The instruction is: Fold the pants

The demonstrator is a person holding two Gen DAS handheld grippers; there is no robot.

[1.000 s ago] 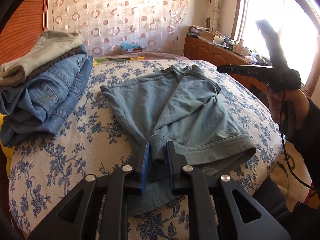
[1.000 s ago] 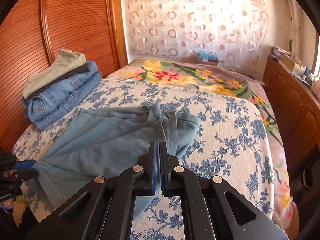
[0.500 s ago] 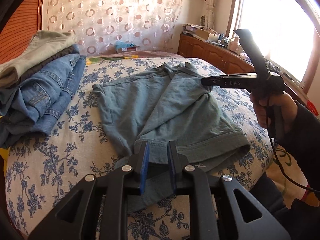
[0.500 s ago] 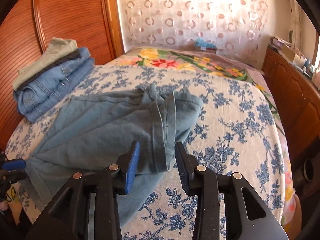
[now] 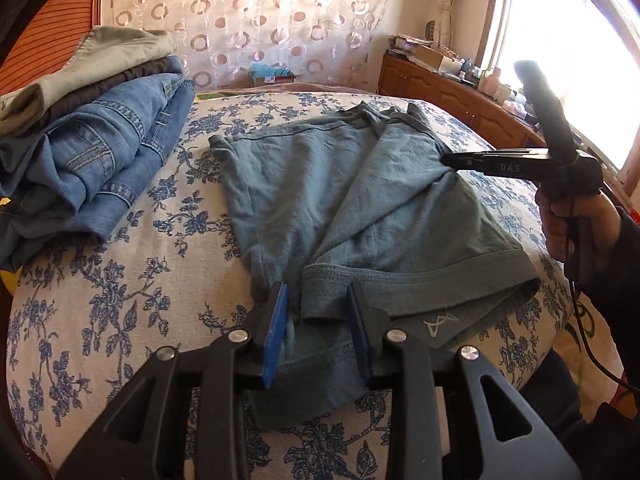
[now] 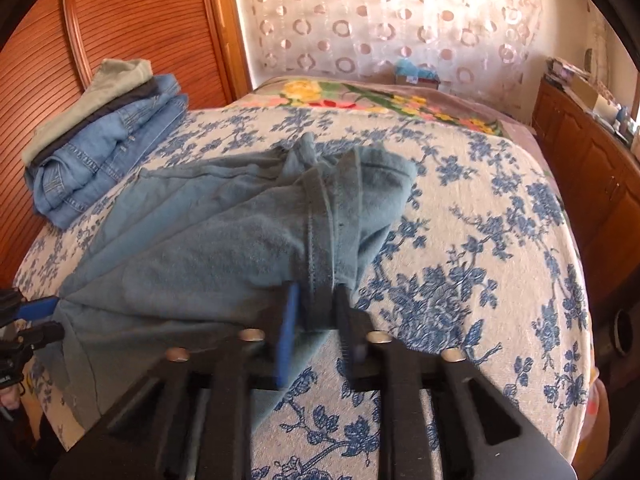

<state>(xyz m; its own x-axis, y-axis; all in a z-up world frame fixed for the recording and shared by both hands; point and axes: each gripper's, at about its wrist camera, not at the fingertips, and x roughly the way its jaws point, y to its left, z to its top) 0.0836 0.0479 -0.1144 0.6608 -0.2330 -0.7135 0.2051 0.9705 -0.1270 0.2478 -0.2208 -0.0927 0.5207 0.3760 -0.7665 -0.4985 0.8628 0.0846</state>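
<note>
Grey-blue pants (image 5: 320, 184) lie partly folded on the flowered bedspread (image 5: 100, 300). My left gripper (image 5: 318, 304) is at the near edge. Its jaws are opening, and the waistband corner lies loose between the blue pads without being pressed. In the right wrist view the pants (image 6: 208, 248) spread to the left, and my right gripper (image 6: 318, 304) is closing on a bunched seam of the cloth, which fills the gap between its pads. The right gripper (image 5: 446, 158) also shows from the side in the left wrist view, held by a hand (image 5: 568, 220). The left gripper (image 6: 52, 318) peeks in at the left edge.
A stack of folded jeans and other pants (image 5: 100, 148) sits at the bed's left, in front of a slatted wooden door (image 6: 120, 20). A wooden cabinet (image 6: 592, 168) with clutter runs along the right wall. Bare bedspread (image 6: 480, 240) lies right of the pants.
My left jaws have spread apart and let go of the waistband. My right gripper came down onto the pants, opened wide, and has since narrowed around the seam.
</note>
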